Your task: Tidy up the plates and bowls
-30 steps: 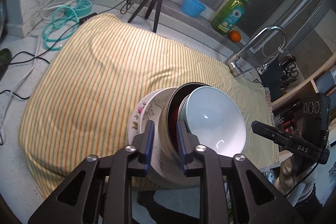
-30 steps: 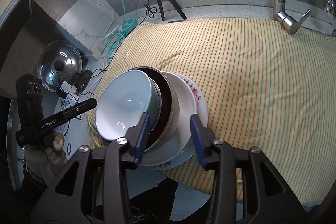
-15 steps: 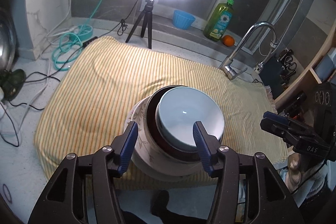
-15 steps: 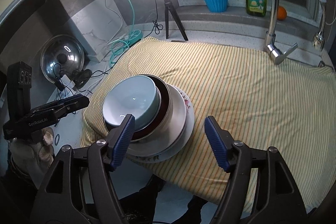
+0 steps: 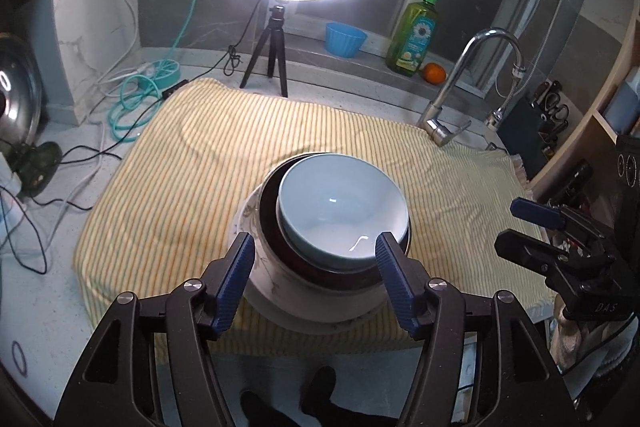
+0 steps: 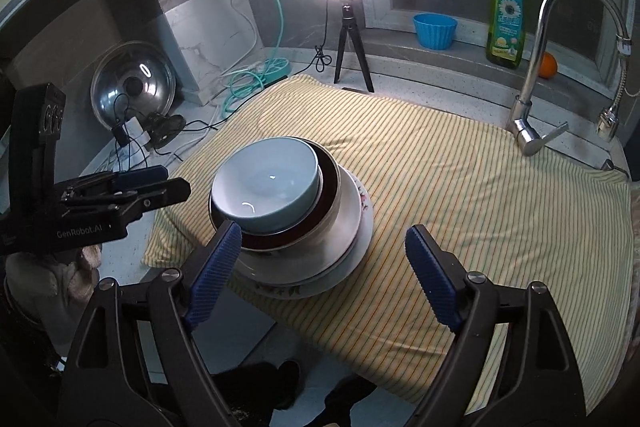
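On the yellow striped cloth (image 5: 192, 163) stands the stack: pale blue ceramic bowl (image 5: 340, 207) in dark bowl (image 6: 326, 175), on white plates (image 6: 352, 227). My left gripper (image 5: 314, 281) and right gripper (image 6: 322, 267) are opening, holding nothing. I should withdraw slowly, without bumping the rims.

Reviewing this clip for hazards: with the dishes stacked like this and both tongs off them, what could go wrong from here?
1. The stack sits near the front edge of the striped cloth, which overhangs the counter; a nudge could tip it off.
2. The pale blue bowl sits off-centre in the dark bowl, so it may slide.
3. The left tongs are opening close around the stack and could clip a rim.
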Tool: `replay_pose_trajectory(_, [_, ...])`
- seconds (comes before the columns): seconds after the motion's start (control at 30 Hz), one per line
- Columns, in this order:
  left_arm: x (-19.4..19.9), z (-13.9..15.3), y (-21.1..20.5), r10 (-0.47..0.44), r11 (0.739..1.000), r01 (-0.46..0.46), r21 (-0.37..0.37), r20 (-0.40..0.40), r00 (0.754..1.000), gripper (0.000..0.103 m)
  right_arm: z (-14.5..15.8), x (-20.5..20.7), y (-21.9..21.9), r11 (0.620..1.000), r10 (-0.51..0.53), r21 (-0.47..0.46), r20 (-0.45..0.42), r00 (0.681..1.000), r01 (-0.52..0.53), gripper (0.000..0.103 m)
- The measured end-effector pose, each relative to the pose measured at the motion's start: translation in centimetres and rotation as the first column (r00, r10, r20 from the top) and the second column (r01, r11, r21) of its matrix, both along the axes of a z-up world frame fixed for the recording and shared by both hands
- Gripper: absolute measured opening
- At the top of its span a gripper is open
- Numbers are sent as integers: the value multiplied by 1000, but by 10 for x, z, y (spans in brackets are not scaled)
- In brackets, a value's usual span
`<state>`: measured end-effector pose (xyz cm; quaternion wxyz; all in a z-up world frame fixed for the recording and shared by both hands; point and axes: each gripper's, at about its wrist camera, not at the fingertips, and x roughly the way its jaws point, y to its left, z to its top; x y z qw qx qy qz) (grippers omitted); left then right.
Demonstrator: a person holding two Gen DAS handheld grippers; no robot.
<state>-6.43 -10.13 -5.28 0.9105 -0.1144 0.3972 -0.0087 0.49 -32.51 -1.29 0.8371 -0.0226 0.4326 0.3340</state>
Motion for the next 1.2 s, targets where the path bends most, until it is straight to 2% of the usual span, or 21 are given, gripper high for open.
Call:
replay_pose_trajectory(0.1, [-1,4,4,-14,1000,14,-6,-7,1000,62,-2,2,1,999,-41,24,-36,999,41,87])
replay_pose_trajectory(0.37, [-8,8,12,-30,999,30,11,9,1000,62,-3,-5,8,997,-75,31,-44,996,76,87])
replay_pose_trajectory(1.2, [-9,11,18,-44,999,44,2,19,999,62,6,-7,15,996,-83,16,-16,996,84,87])
